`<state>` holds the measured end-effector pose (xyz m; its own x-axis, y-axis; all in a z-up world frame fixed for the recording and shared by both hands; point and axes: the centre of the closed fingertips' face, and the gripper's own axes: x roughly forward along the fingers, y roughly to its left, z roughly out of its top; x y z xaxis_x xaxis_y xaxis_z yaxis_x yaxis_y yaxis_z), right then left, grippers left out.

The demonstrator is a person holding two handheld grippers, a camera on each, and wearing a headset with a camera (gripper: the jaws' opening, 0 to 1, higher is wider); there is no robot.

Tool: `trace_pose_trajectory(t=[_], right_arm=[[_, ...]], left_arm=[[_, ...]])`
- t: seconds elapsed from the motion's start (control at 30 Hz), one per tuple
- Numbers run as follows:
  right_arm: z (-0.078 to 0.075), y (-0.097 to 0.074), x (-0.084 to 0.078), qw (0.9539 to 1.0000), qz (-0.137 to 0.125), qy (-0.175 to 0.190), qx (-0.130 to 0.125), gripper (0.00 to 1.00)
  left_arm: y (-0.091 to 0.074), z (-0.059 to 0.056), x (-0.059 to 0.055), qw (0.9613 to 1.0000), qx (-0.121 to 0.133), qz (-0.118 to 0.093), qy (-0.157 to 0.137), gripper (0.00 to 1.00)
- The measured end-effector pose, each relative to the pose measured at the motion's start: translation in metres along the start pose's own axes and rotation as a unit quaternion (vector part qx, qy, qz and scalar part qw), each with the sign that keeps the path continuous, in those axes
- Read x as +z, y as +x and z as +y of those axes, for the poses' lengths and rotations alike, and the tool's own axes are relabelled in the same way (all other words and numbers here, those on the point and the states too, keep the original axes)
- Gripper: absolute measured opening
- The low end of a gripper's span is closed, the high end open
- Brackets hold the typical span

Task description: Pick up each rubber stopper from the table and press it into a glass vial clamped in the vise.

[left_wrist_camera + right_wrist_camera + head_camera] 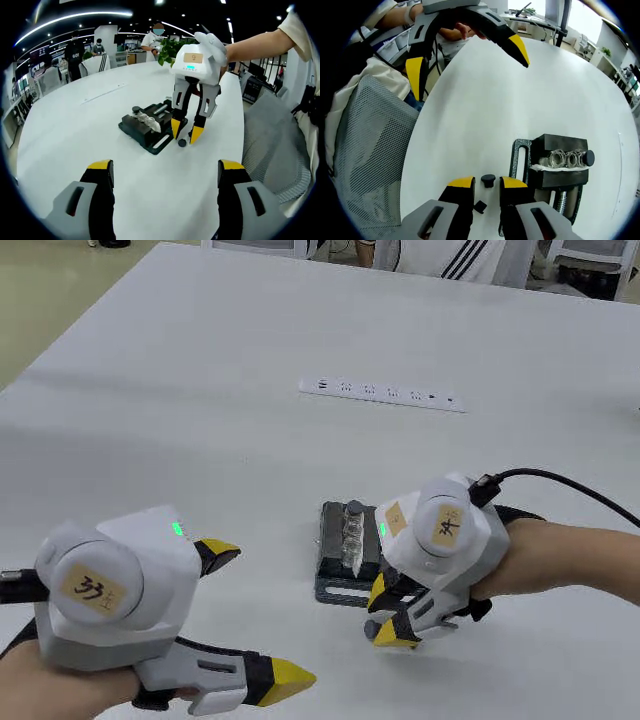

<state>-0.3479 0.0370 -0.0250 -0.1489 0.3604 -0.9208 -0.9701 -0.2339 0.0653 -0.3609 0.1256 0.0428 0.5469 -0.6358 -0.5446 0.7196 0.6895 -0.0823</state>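
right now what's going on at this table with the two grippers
A person holds a gripper in each hand over a white table. The right gripper is lowered beside the black metal vise, its jaws open with a small black rubber stopper lying on the table between their tips, not yet gripped. The vise clamps clear glass vials. The left gripper is open, set back from the vise, holding nothing.

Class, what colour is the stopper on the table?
The stopper is black, clearest in the right gripper view.
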Motion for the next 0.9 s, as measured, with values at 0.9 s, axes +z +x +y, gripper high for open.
trace_pose_trajectory(t=[0.9], right_arm=[[0.0000,0.0071,-0.0034,0.9996,0.018,-0.015,0.015,0.08]], left_arm=[[-0.0032,0.0006,-0.0050,1.0000,0.005,0.000,-0.007,0.84]])
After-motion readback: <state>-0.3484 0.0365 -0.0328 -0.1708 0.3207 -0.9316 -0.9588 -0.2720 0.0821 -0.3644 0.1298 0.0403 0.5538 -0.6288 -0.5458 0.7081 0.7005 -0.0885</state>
